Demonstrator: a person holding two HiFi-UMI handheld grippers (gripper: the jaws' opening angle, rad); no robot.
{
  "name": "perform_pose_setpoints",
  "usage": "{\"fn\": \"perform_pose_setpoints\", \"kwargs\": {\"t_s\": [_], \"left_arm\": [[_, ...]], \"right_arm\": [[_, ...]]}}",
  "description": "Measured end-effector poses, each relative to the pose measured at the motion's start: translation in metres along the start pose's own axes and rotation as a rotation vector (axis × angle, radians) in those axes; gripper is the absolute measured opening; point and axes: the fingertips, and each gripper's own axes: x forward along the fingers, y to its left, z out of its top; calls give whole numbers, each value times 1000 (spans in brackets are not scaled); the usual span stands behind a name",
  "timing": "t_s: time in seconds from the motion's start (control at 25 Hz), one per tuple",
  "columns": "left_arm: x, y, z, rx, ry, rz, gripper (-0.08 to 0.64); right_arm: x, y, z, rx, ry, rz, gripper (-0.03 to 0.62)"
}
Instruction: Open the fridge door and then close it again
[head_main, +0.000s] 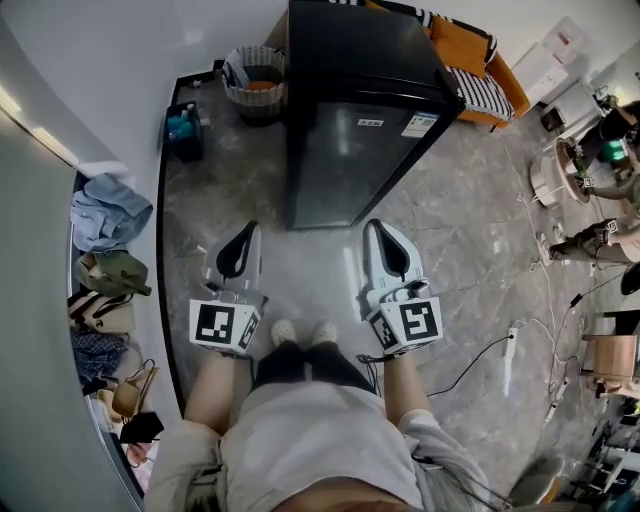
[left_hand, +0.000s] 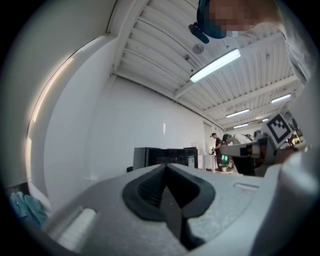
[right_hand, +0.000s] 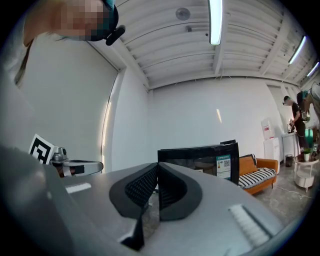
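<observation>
A small black fridge (head_main: 360, 110) stands on the marble floor ahead of me, its glossy door shut and facing me with two stickers near the top. In the head view my left gripper (head_main: 245, 232) and right gripper (head_main: 375, 230) are held side by side a short way in front of the door, touching nothing. The fridge (left_hand: 167, 155) is small and far off in the left gripper view, where the left gripper (left_hand: 165, 167) is shut and empty. Over the right gripper (right_hand: 157, 167), also shut and empty, the fridge (right_hand: 200, 157) appears straight ahead.
A basket (head_main: 256, 82) and a dark crate (head_main: 184, 130) stand left of the fridge by the white wall. An orange striped sofa (head_main: 475, 70) is behind it on the right. Cables and a power strip (head_main: 511, 345) lie on the floor at right. People stand far right.
</observation>
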Motion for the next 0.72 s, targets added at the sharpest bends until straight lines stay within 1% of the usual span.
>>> {"fn": "perform_pose_setpoints", "kwargs": {"t_s": [0.24, 0.44, 0.56, 0.72], "left_arm": [[24, -15, -12, 12, 13, 8, 8], [51, -29, -29, 26, 26, 1, 14], [64, -33, -42, 34, 34, -1, 14], [79, -32, -64, 36, 47, 10, 14]], "right_arm": [[9, -26, -16, -24, 16, 31, 2], [21, -49, -33, -17, 12, 65, 2], [27, -61, -50, -25, 29, 77, 2], [34, -79, -76, -20, 51, 71, 2]]}}
